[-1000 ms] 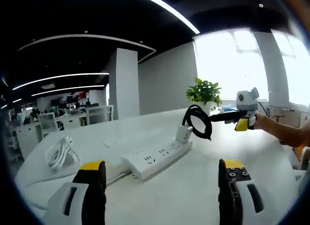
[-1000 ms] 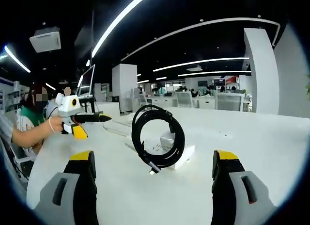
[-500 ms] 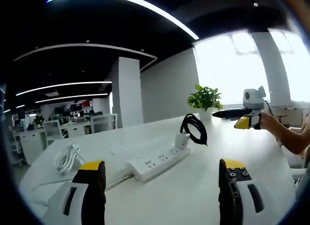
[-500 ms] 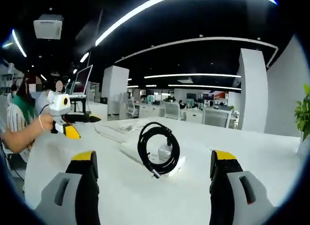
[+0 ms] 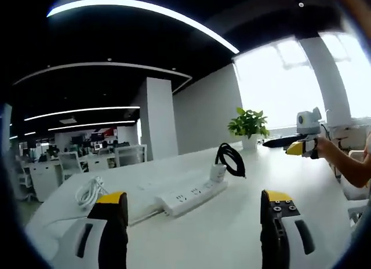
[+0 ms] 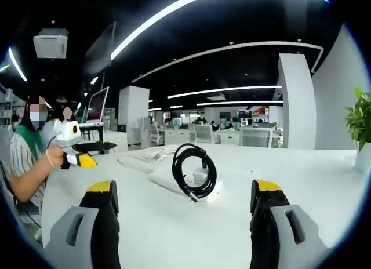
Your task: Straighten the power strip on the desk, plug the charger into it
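1. Both grippers are being drawn back from the desk (image 5: 220, 234); in the left gripper view the power strip (image 5: 194, 195) is being seen smaller and farther off than a second ago, while the things themselves lie unmoved.
2. The charger (image 5: 218, 173) is being seen seated upright at the strip's far end, its black cable coil (image 5: 231, 159) standing up above it, so the plugging is being judged done.
3. The left gripper (image 5: 192, 206) is being held wide open, nothing gripped between its yellow-tipped jaws.
4. The right gripper (image 6: 184, 196) is likewise being held spread wide and empty, well back from the coil (image 6: 195, 170).
5. The strip is being read as a long, white, hard plastic bar; the desk as smooth, matte white.
6. A loose white cable bundle (image 5: 90, 192) is lying apart at the desk's near left, soft and looped.
7. A leafy potted plant (image 5: 248, 125) is standing beyond the strip.
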Demonstrator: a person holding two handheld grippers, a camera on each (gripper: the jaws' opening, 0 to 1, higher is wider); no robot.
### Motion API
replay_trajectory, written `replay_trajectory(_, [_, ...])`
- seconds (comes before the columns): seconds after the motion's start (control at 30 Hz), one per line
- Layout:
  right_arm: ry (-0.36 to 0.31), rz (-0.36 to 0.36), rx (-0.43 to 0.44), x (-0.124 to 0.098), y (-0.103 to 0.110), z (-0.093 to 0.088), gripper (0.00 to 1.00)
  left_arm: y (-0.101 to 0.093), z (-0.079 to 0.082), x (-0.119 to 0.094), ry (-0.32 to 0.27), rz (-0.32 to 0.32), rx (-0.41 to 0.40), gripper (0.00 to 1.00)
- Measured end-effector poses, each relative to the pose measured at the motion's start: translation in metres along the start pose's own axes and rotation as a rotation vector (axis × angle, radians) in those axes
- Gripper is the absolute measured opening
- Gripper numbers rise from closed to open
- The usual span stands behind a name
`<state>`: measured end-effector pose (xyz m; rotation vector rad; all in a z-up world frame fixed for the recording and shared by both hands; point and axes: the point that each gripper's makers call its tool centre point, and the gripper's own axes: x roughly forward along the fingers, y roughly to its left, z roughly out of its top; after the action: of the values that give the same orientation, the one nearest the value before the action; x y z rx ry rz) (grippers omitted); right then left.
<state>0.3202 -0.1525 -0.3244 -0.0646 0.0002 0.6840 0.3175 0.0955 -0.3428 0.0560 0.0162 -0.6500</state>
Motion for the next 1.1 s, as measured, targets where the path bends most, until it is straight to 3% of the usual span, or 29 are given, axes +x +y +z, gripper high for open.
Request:
replay_trajectory(0.47, [0.012, -0.019, -0.034, -0.028, 0.018, -0.016, 0.95, -0.014, -0.001, -0.028, -0.055, 0.012, -0.039, 0.96])
replay_trajectory(0.63, [0.020, -0.019, -0.001, -0.036, 0.020, -0.029, 0.95, -0.018, 0.000, -0.039, -0.079, 0.027, -0.052, 0.96])
replay_trajectory(0.87, [0.046, -0.051, 0.019, -0.049, 0.020, -0.042, 0.94, -0.013, -0.016, -0.052, -0.022, 0.105, 0.012, 0.96])
replay_trajectory(1.1, [0.062, -0.053, 0.015, -0.058, 0.026, -0.047, 0.94, -0.012, -0.025, -0.065, -0.030, 0.120, -0.026, 0.97])
